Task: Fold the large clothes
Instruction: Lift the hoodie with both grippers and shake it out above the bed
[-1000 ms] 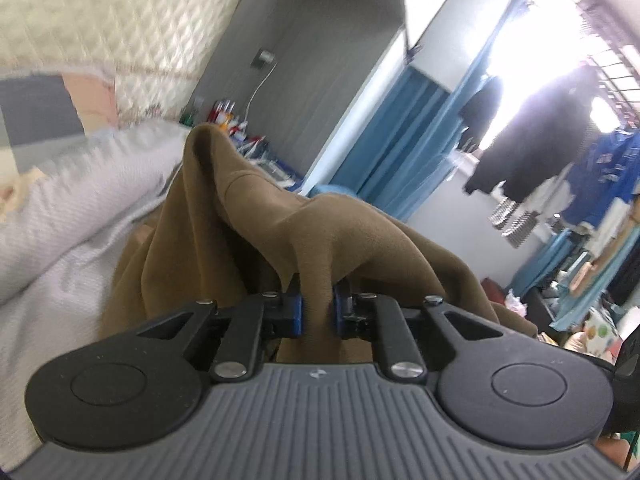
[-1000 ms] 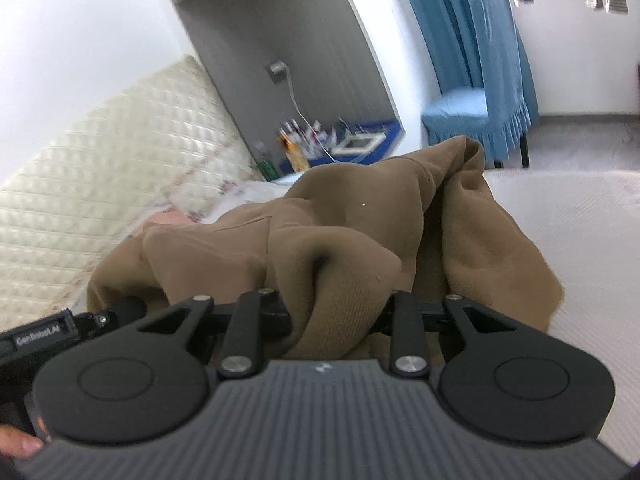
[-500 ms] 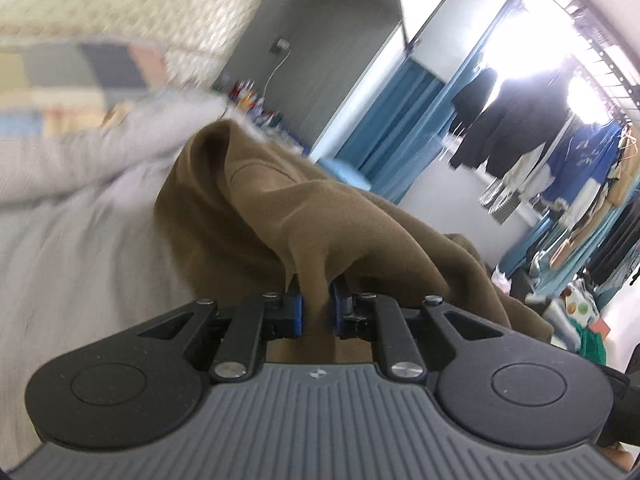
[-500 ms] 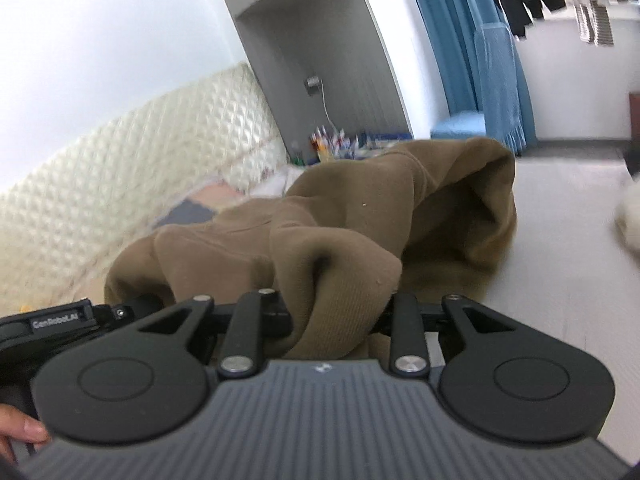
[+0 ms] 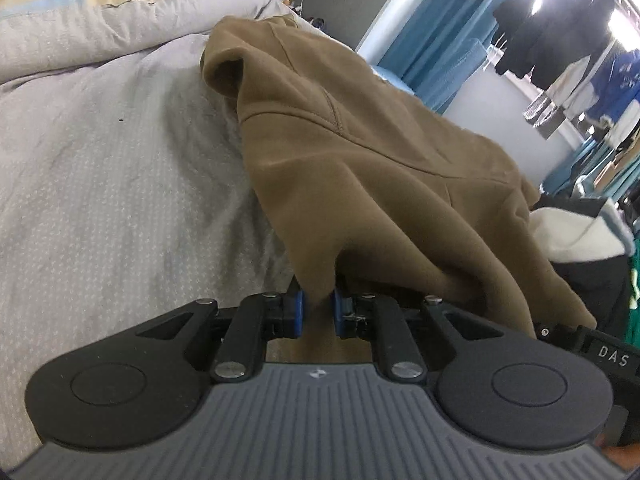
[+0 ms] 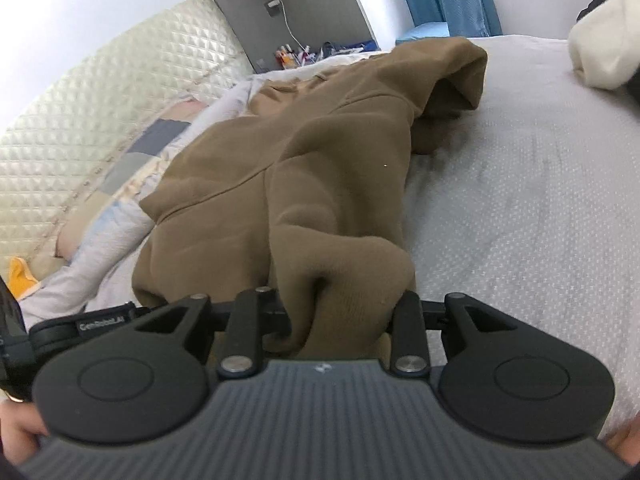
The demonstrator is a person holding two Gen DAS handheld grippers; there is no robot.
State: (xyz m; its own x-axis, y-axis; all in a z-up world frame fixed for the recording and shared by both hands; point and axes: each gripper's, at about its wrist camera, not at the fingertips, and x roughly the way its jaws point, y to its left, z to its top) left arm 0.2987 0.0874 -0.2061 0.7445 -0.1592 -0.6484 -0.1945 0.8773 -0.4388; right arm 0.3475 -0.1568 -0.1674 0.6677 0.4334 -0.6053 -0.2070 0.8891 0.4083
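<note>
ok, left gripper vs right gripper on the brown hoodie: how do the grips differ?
Left gripper pinches a thin fold of the brown hoodie between blue pads set close together; right gripper has a thick bunched wad between fingers set much wider. Left's jaws stay clamped; right's jaws are opening, cloth between them. Shared: both have the same hoodie, which lies spread over the grey bedspread.

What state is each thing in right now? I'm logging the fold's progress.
brown hoodie: laid on the bed, bunched, not yet folded flat.
left gripper: shut on a hoodie edge.
right gripper: jaws opening, thick hoodie fabric between them.
grey bedspread: spread out, lightly wrinkled.
white garment: heaped at the bed's edge.
</note>
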